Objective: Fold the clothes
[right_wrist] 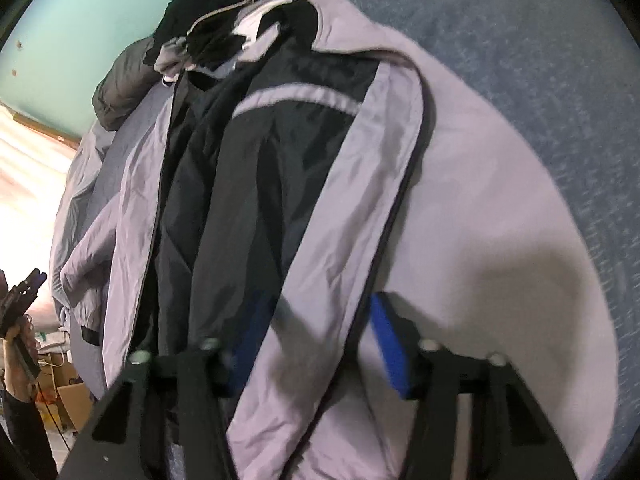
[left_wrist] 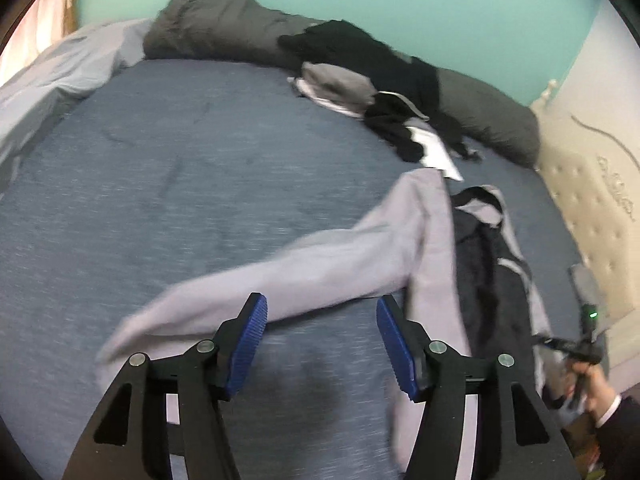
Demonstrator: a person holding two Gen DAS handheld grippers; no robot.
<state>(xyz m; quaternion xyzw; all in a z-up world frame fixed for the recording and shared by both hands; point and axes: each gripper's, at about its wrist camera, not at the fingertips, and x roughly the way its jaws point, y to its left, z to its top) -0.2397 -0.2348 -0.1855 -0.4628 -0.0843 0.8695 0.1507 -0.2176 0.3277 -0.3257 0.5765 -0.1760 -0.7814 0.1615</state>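
A lavender jacket [right_wrist: 480, 200] with a dark lining [right_wrist: 280, 160] lies opened on the blue bedspread [left_wrist: 180, 200]. In the left wrist view one lavender sleeve [left_wrist: 300, 268] stretches left across the bed, just beyond my left gripper [left_wrist: 322, 300], which is open and holds nothing. My right gripper [right_wrist: 318, 300] is open over the jacket's lower front; a lavender panel lies between its blue pads [right_wrist: 388, 344] and partly blurs the left one. Each view shows the other gripper small at its edge: the right gripper [left_wrist: 576, 348] and the left gripper [right_wrist: 20, 292].
A heap of black and grey clothes [left_wrist: 380, 80] lies at the far side, against grey pillows [left_wrist: 220, 28]. A cream tufted headboard [left_wrist: 592, 200] stands at the right. A hand [left_wrist: 600, 396] holds the right gripper. Cardboard boxes [right_wrist: 68, 392] sit on the floor beside the bed.
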